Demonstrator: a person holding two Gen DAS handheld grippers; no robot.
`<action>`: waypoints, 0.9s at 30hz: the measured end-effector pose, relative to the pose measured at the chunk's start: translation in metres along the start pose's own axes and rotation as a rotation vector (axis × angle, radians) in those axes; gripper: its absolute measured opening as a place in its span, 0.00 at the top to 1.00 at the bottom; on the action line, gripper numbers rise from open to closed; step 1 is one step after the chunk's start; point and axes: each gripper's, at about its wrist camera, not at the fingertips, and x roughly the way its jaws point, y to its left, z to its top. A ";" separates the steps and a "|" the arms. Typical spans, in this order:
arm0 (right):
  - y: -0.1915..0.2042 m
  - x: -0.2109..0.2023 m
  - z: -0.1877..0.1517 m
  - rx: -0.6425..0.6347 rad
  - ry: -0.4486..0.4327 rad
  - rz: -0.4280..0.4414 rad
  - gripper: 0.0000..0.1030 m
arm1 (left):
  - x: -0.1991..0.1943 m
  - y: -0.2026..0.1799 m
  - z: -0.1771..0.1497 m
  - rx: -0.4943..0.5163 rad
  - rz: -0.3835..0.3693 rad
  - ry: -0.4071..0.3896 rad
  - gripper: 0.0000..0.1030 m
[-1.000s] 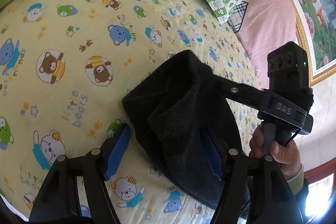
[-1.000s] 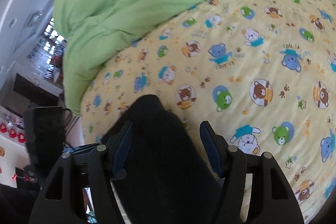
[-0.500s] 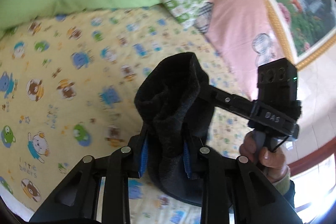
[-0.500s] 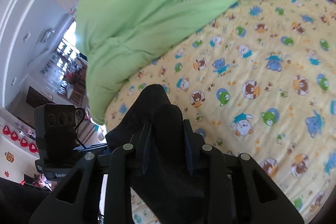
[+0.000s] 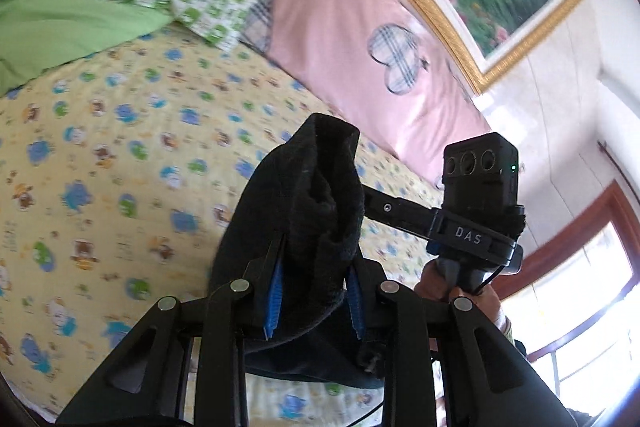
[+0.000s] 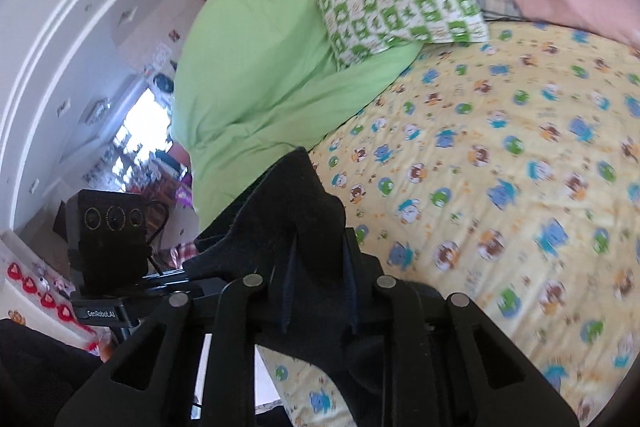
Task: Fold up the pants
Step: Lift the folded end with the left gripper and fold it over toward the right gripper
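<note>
Above the bed (image 5: 100,147), each hand-held gripper, left (image 5: 316,301) and right (image 6: 318,291), is clamped on the black pants (image 5: 320,195).

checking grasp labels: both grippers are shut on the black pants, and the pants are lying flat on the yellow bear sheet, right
Not quite. Both the left gripper and right gripper are shut on the black pants, but the pants are lifted, bunched above the yellow bear sheet, as the left wrist view shows.

Both wrist views overlook bedsheet (image 5: 100,155), slightly blurred.
</note>
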 end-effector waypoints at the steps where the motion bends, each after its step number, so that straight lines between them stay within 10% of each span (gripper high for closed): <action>1: -0.002 -0.006 -0.003 0.006 -0.010 0.000 0.80 | 0.004 -0.010 -0.003 0.017 -0.009 0.011 0.73; 27: -0.057 -0.145 -0.136 0.212 -0.319 0.017 0.84 | 0.079 -0.143 -0.087 0.283 -0.106 0.260 0.74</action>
